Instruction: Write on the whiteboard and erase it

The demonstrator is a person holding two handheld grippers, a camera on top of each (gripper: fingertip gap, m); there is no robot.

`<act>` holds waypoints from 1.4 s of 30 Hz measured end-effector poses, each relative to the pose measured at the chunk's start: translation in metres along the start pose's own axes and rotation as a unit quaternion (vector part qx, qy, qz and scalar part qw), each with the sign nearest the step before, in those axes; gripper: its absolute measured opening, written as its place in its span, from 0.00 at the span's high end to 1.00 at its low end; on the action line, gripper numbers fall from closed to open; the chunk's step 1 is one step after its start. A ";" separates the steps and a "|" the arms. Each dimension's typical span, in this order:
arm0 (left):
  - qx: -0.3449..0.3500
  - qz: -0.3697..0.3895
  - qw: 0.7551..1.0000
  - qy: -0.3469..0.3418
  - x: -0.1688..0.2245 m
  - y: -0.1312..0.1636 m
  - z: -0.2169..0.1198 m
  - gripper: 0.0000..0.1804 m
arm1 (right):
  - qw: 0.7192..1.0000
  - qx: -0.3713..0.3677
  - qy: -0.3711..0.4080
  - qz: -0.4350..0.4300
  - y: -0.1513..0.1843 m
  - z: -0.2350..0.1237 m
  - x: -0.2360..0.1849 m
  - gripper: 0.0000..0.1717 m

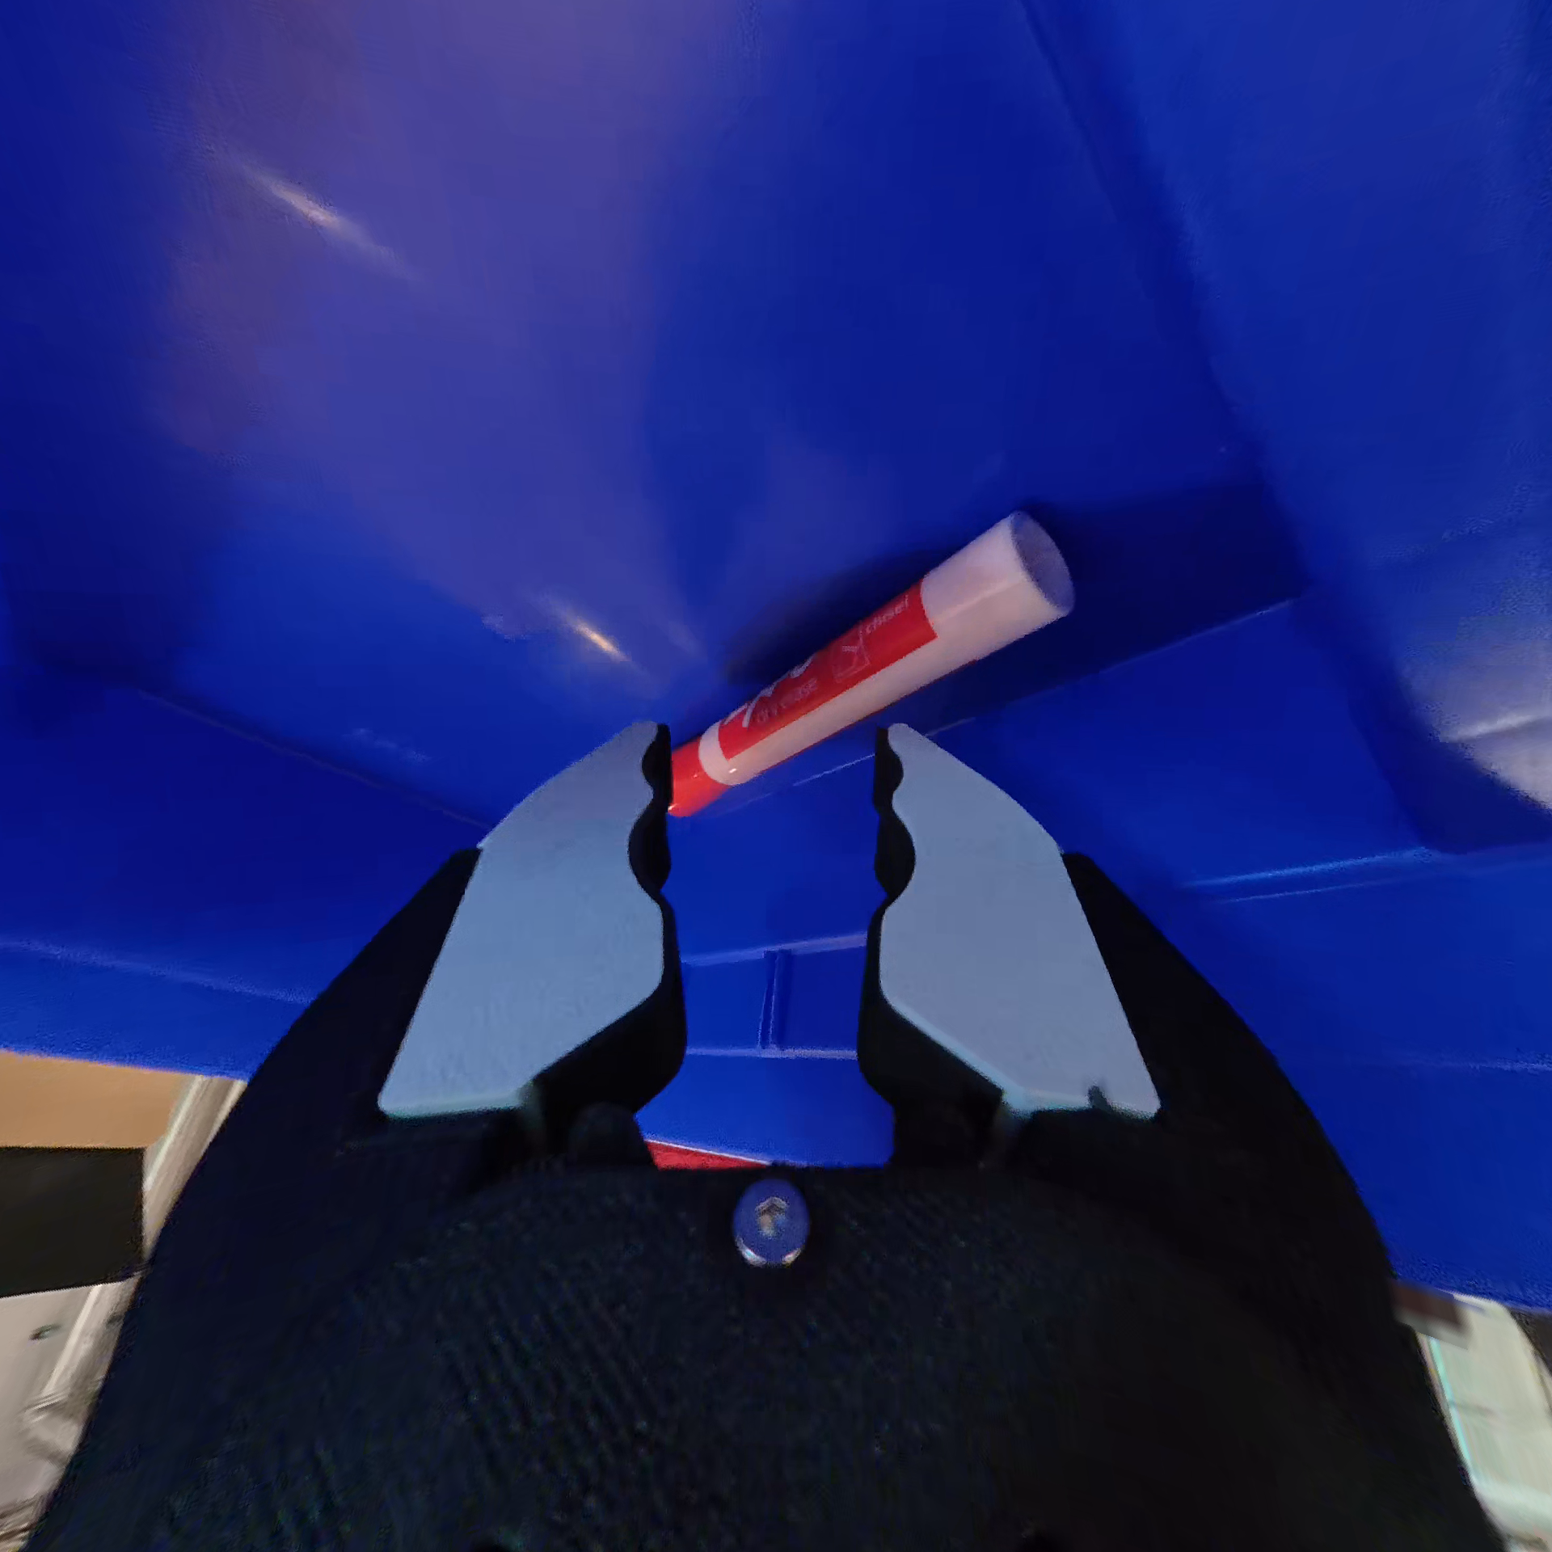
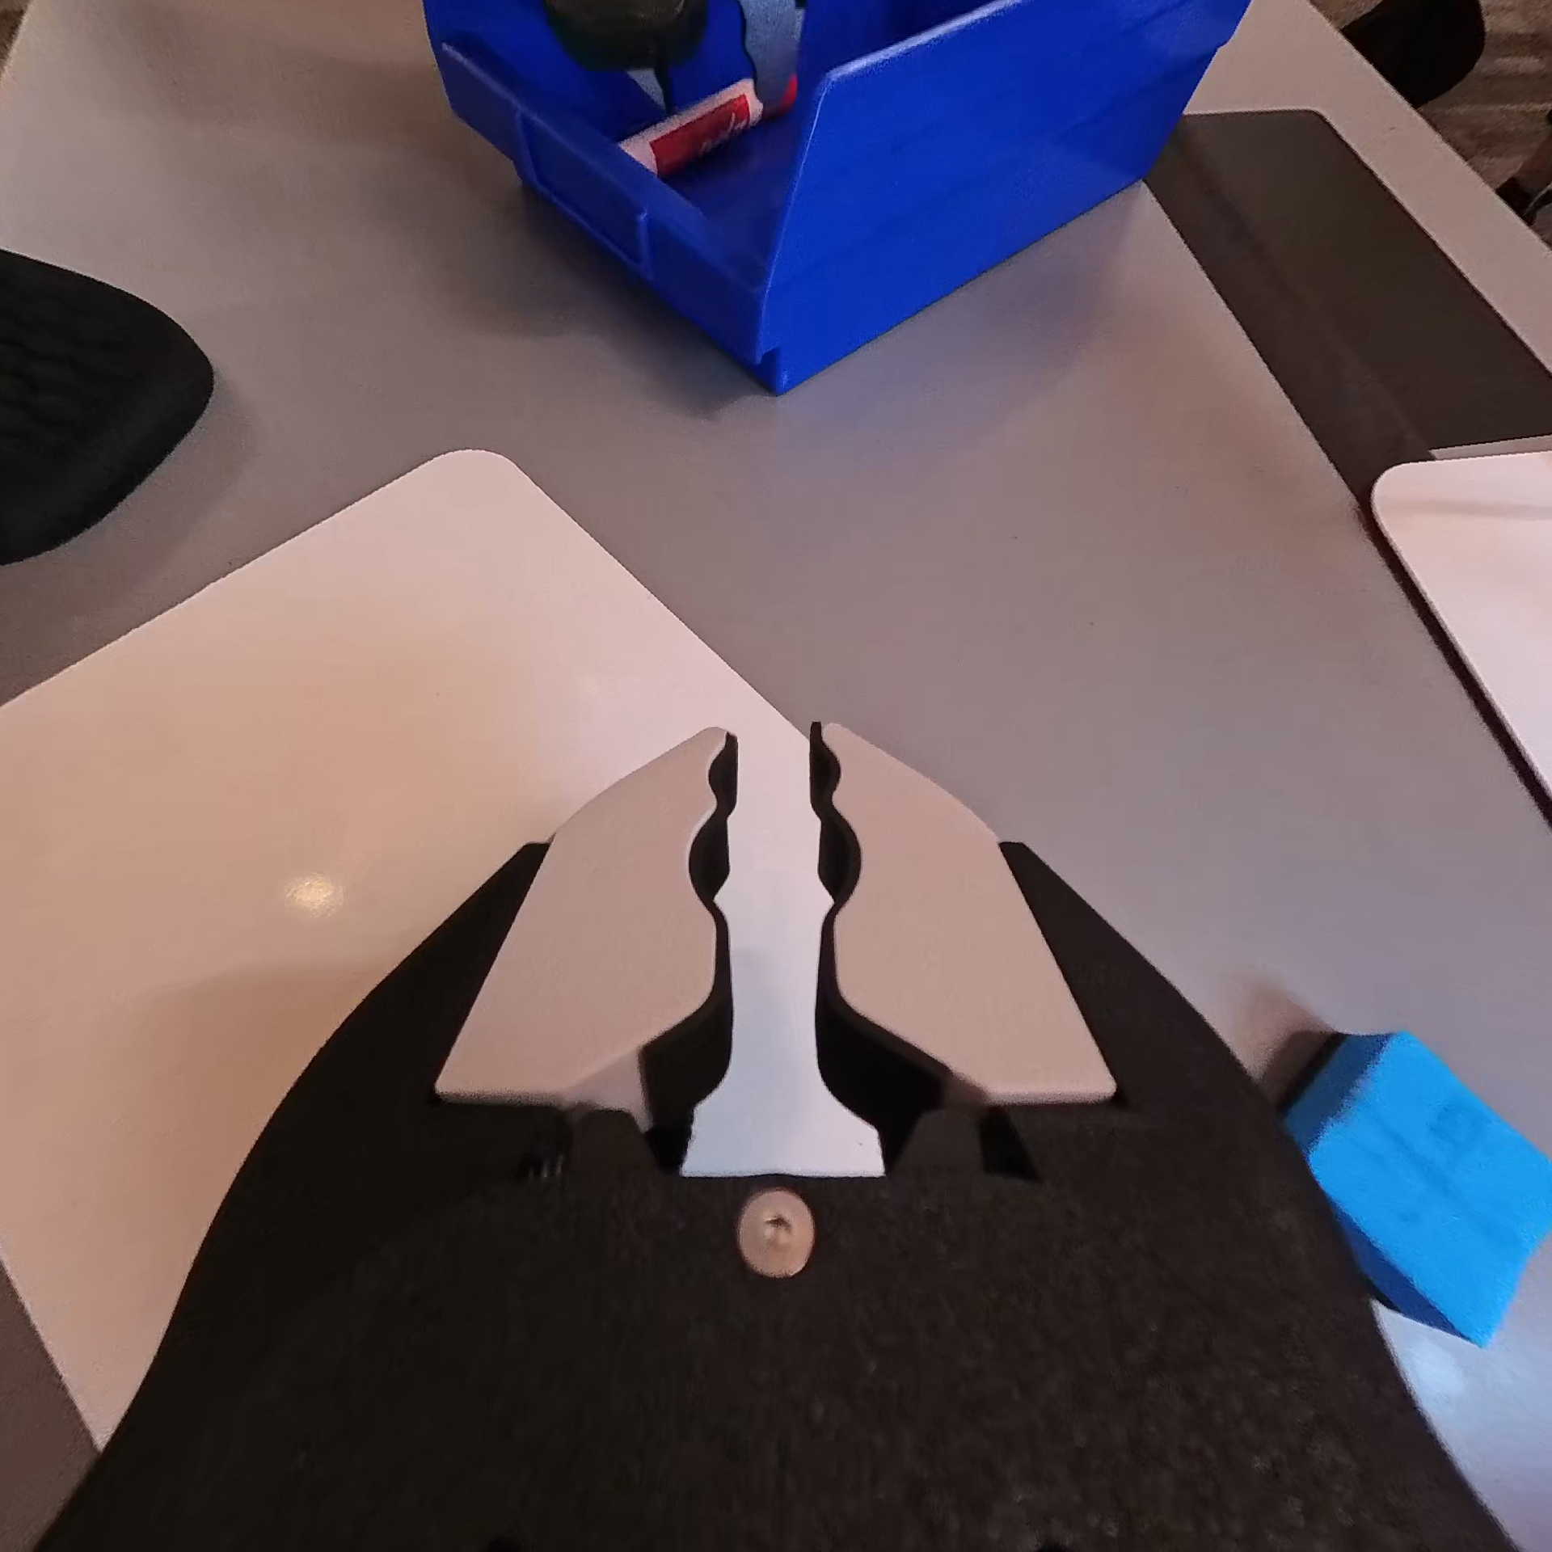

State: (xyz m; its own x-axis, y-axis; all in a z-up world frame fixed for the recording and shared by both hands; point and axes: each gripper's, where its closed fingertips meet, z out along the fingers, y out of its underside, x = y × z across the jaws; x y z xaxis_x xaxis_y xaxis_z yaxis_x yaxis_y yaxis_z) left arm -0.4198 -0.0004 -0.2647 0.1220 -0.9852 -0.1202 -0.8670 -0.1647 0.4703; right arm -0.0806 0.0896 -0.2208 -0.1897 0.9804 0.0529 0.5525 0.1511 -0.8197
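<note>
The step in hand is judged to be fetching the marker (image 1: 848,680), which lies on the floor of the blue bin (image 2: 924,210) near the worktop's (image 2: 1008,546) far edge. The left gripper (image 1: 773,756) is reached down into the bin, fingers spread, the red cap beside one finger but not pinched. Next, the fingers should be centred across the barrel and closed. The right gripper (image 2: 773,739) is held over the near corner of the blank whiteboard (image 2: 294,714), fingers slightly parted and empty; the blue eraser (image 2: 1419,1176) rests beside it.

Blue bin (image 2: 924,210): glossy moulded plastic. Marker (image 1: 873,663): smooth plastic with sheen. Whiteboard (image 2: 336,714): smooth, glossy. Table (image 2: 1008,588): matt grey. Blue eraser (image 2: 1419,1176): matt, foam-like.
</note>
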 end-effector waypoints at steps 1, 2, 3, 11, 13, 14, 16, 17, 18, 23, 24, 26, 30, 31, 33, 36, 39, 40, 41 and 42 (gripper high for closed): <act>-0.004 0.008 1.000 0.001 0.001 0.000 0.003 0.75 | 1.000 -0.001 0.000 0.000 0.001 0.001 0.000 0.91; -0.006 0.014 1.000 0.007 0.003 -0.002 0.006 0.76 | 1.000 -0.002 -0.001 0.000 0.001 0.001 0.000 0.91; -0.010 0.016 1.000 0.012 0.005 -0.003 0.010 0.77 | 1.000 -0.003 -0.002 0.001 0.002 0.002 -0.001 0.91; 0.040 -0.053 0.998 0.021 -0.003 -0.019 -0.001 0.89 | 1.000 -0.007 0.000 -0.003 0.003 0.003 -0.001 0.91; 0.071 -0.074 0.995 0.003 -0.009 -0.024 -0.017 0.89 | 1.000 0.002 0.005 -0.005 -0.001 0.001 -0.001 0.91; 0.095 -0.089 0.991 -0.011 -0.014 -0.028 -0.028 0.89 | 1.000 0.011 0.007 -0.005 -0.004 -0.001 -0.001 0.90; 0.144 -0.115 0.982 -0.047 -0.023 -0.037 -0.056 0.89 | 0.999 0.040 0.010 -0.004 -0.015 -0.005 -0.002 0.89; 0.167 -0.124 0.976 -0.069 -0.026 -0.044 -0.072 0.89 | 0.998 0.056 0.012 -0.003 -0.022 -0.007 -0.003 0.88; 0.190 -0.130 0.968 -0.094 -0.028 -0.053 -0.089 0.89 | 0.997 0.074 0.015 -0.002 -0.030 -0.010 -0.004 0.87; 0.304 -0.147 0.922 -0.188 -0.020 -0.126 -0.161 0.89 | 0.991 0.136 0.016 -0.002 -0.068 -0.015 -0.026 0.73; 0.323 -0.151 0.913 -0.197 -0.017 -0.143 -0.170 0.89 | 0.990 0.143 0.014 -0.007 -0.074 -0.014 -0.033 0.72; 0.367 -0.151 0.895 -0.206 -0.009 -0.178 -0.185 0.89 | 0.989 0.143 0.020 -0.031 -0.081 -0.011 -0.045 0.70; 0.422 -0.149 0.870 -0.206 -0.001 -0.229 -0.205 0.89 | 0.988 0.105 0.041 -0.103 -0.079 -0.003 -0.061 0.74; 0.430 -0.151 0.867 -0.203 -0.001 -0.236 -0.210 0.89 | 0.988 0.095 0.046 -0.117 -0.076 -0.001 -0.062 0.77; 0.431 -0.147 0.868 -0.199 -0.001 -0.244 -0.214 0.90 | 0.984 0.087 0.046 -0.149 -0.073 -0.003 -0.067 0.88; 0.467 -0.159 0.847 -0.199 -0.005 -0.249 -0.226 0.90 | 0.981 0.088 0.048 -0.167 -0.075 -0.015 -0.064 0.88; 0.544 -0.195 0.794 -0.187 -0.009 -0.242 -0.246 0.86 | 0.983 0.138 0.016 -0.121 -0.085 -0.039 -0.057 0.88; 0.569 -0.211 0.773 -0.185 -0.011 -0.238 -0.250 0.83 | 0.981 0.167 -0.003 -0.103 -0.091 -0.050 -0.055 0.88; 0.593 -0.226 0.751 -0.179 -0.011 -0.235 -0.253 0.80 | 0.976 0.199 -0.024 -0.081 -0.098 -0.062 -0.054 0.88; 0.621 -0.239 0.727 -0.170 -0.010 -0.232 -0.256 0.77 | 0.971 0.230 -0.043 -0.060 -0.104 -0.073 -0.053 0.88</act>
State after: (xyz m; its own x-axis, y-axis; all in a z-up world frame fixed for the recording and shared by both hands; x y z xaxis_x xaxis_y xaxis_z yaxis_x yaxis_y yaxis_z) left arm -0.0963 0.0360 -0.1485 0.6093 -0.7261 -0.3188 -0.5580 -0.1069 -0.8229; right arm -0.0687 0.0313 -0.0969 -0.3083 0.9422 0.1312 0.1063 0.1711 -0.9795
